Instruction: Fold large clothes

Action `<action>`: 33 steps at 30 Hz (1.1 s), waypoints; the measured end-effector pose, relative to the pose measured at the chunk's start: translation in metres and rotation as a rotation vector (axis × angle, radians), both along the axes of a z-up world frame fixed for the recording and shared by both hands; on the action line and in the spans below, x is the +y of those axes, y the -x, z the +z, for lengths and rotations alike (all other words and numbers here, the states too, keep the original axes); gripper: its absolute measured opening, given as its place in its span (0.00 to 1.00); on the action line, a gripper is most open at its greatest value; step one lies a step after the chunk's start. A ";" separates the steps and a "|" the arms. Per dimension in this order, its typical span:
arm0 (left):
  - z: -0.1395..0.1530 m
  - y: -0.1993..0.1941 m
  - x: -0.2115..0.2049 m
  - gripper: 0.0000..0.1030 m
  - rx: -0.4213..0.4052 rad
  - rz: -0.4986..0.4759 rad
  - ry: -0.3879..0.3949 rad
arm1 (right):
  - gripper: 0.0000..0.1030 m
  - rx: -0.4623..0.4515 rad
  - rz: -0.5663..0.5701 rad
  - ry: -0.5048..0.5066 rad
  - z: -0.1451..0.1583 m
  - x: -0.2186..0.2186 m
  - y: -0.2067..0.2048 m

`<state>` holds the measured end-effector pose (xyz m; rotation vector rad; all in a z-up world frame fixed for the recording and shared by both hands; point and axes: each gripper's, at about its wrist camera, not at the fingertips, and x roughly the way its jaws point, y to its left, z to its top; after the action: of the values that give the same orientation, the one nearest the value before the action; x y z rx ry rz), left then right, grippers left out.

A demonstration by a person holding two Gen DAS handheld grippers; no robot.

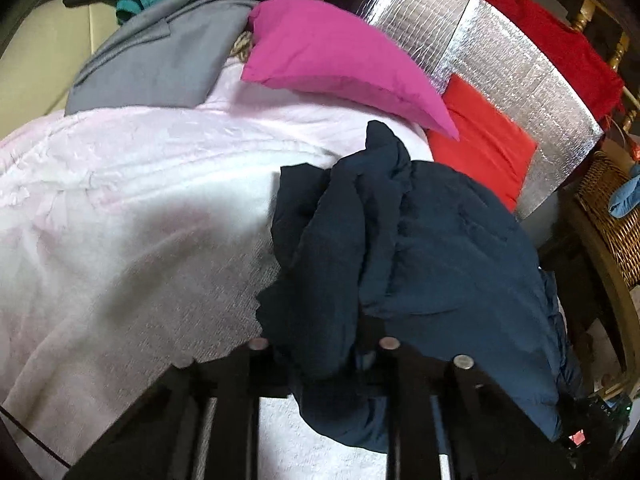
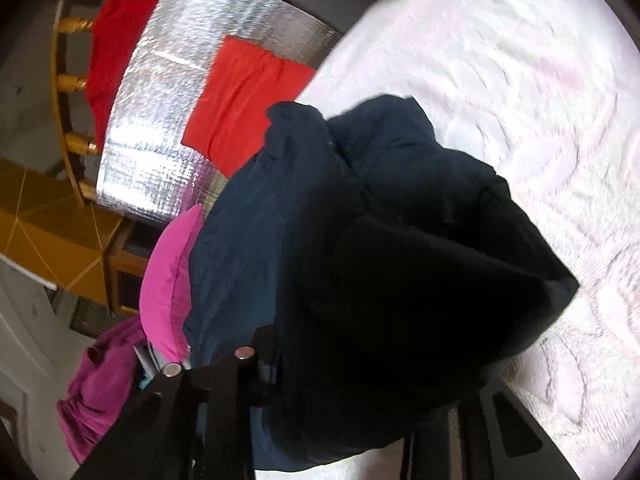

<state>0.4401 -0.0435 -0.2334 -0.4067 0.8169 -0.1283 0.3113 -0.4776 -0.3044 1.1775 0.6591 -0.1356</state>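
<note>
Both claws were clamped on the navy garment (image 1: 420, 240): the left gripper (image 1: 324, 354) pinched a bunched fold, and the right gripper (image 2: 352, 368) held cloth that draped over its fingers. It hung bunched above a pale pink blanket (image 1: 120, 200), near a magenta pillow (image 1: 340, 60), red cloth (image 1: 480, 136) and silver sheet (image 1: 520, 64).

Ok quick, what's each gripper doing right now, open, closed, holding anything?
Left gripper: closed on a bunched fold of the navy garment.
Right gripper: closed on the same navy garment, whose fabric hides most of its fingers.
</note>
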 end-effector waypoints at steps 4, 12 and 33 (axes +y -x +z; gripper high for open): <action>0.009 0.019 0.005 0.16 -0.025 -0.003 -0.016 | 0.29 -0.004 0.012 0.014 0.011 0.001 0.008; 0.016 0.076 0.023 0.16 -0.011 -0.057 -0.057 | 0.29 0.041 0.071 -0.031 0.023 0.003 0.061; 0.020 0.137 0.109 0.62 0.079 -0.023 0.061 | 0.70 0.133 0.055 0.113 0.059 -0.039 0.191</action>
<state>0.3029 0.0654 -0.2137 -0.4627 0.8970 -0.1596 0.1207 -0.5165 -0.2459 1.0468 0.7904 -0.2038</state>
